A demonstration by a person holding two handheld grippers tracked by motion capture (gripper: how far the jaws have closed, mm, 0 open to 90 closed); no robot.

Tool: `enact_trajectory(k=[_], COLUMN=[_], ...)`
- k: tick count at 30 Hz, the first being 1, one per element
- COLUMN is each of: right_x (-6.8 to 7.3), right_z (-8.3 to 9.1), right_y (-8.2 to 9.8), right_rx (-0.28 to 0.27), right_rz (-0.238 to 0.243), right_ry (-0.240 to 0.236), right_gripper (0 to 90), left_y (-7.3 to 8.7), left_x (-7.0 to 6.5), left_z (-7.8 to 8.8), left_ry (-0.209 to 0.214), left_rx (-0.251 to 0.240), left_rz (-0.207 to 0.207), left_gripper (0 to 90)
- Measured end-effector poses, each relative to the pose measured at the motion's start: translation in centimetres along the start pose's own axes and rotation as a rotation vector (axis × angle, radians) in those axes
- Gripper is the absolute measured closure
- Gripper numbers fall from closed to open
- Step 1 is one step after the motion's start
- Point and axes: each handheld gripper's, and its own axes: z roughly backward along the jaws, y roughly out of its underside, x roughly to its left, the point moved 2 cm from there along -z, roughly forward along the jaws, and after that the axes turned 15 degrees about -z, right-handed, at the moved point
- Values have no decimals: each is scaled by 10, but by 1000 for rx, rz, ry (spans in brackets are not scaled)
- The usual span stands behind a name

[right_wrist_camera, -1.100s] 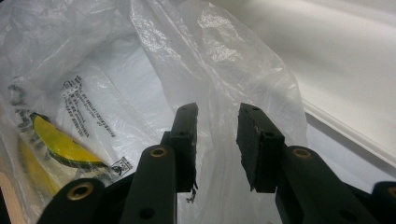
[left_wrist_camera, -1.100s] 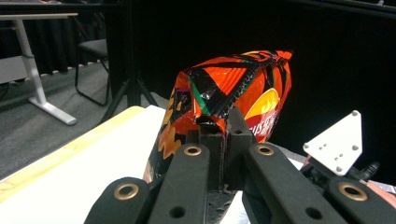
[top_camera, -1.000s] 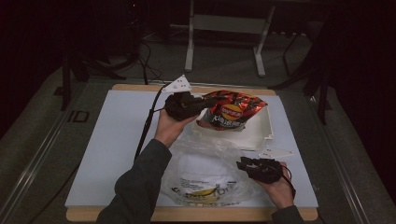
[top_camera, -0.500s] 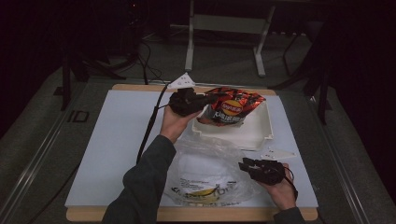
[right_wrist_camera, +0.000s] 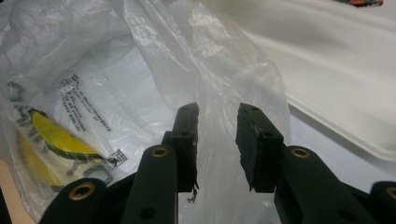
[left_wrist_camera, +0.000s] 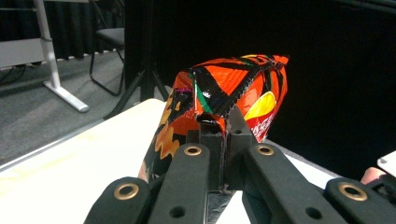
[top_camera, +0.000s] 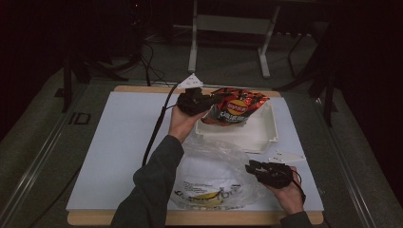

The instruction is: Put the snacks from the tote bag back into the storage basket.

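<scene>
Holding the chip bag point(top_camera: 236, 110) w/ my left gripper point(top_camera: 195, 102): jaws clamped tight on the crimped end of the bag, seen up close in the left gripper view point(left_wrist_camera: 224, 100). Bag hangs over the near-left part of the white tray point(top_camera: 256, 135), off the table point(top_camera: 119, 142). My right gripper point(top_camera: 259, 167) sits low at the near right, jaws partly apart w/ a fold of the clear plastic bag point(top_camera: 214, 175) between them; in the right gripper view point(right_wrist_camera: 219, 93) I can't tell if the pads actually press the film. Plastic bag lies flat at the near edge, just in front of the tray.
</scene>
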Motion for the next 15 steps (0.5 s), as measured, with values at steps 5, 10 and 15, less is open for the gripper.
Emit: enact_trajectory(k=[5, 10, 15], right_x=[-1, -1, -1], right_z=[2, 1, -1], right_y=[-3, -2, -1], right_rx=[-6, -8, -1], right_rz=[-4, -7, -5], right_ry=[-1, -6, -2], right_gripper=[687, 686, 686], left_y=[5, 14, 22], left_x=[7, 14, 19], left_z=[-7, -12, -15], left_ry=[-1, 4, -1], left_rx=[10, 24, 28], left_rz=[19, 41, 69], left_gripper=[894, 894, 894])
